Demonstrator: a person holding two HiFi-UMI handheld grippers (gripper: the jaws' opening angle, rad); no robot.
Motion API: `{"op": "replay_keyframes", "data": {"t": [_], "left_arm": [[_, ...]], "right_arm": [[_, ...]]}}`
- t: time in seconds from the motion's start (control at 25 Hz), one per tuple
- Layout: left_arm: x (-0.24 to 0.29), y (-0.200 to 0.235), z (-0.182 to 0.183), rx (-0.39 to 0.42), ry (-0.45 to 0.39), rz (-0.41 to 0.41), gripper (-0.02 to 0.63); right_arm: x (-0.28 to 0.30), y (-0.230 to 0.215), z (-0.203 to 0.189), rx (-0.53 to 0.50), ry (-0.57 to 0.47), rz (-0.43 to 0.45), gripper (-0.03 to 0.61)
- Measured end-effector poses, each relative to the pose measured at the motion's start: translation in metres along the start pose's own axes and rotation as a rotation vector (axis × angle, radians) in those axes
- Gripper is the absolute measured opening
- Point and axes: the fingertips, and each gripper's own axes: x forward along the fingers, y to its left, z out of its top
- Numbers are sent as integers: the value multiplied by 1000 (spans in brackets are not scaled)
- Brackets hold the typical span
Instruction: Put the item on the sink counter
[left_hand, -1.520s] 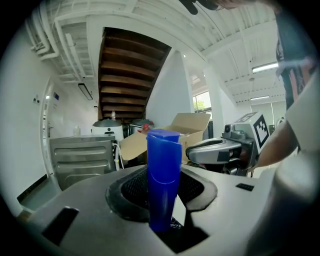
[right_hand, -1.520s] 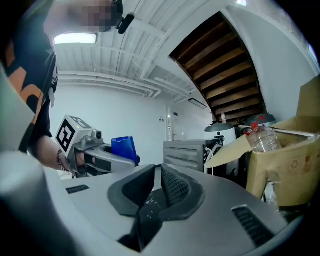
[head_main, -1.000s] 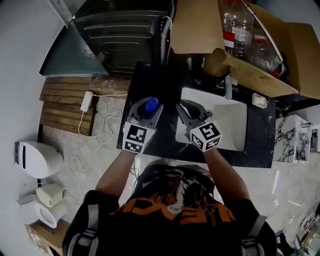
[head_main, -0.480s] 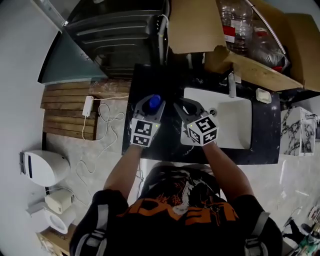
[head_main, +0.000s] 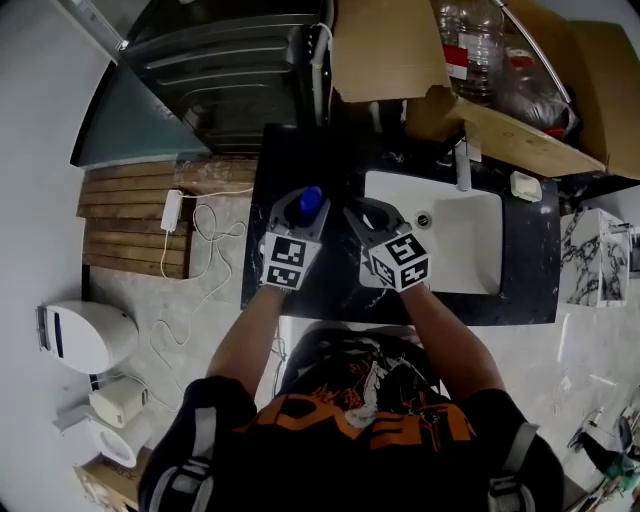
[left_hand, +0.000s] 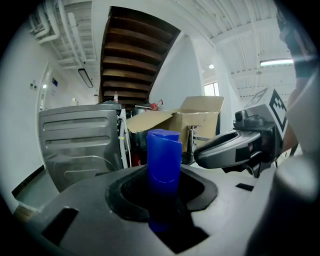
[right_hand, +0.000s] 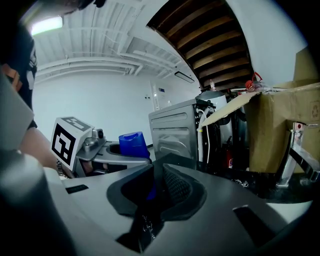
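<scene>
Blue bottle (left_hand: 163, 155) is standing upright, clamped between the jaws of the left gripper (head_main: 300, 212), over the black counter (head_main: 290, 160) left of the sink basin (head_main: 460, 250). Right gripper (head_main: 368, 215) is hovering at the basin's left rim, jaws nearly together, empty.

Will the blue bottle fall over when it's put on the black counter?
Maybe. The blue bottle looks tall and narrow, so it could tip if nudged. Its sides look stiff, not squashed by the left gripper, and the counter looks flat.
</scene>
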Motion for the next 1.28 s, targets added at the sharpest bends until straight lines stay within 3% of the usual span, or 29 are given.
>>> {"op": "replay_keyframes", "data": {"t": [0.48,0.76,1.28], "left_arm": [[6,5,-3,6,39,10,178],[4,1,4,22,5,-10,312],[-22,0,41,49,-77,-11,337]], "right_arm": [[-3,4,-3,-16,21,29,71],[-5,0,1,-23,17,27,71],[-17,9,30,-31,-58,46,74]]}}
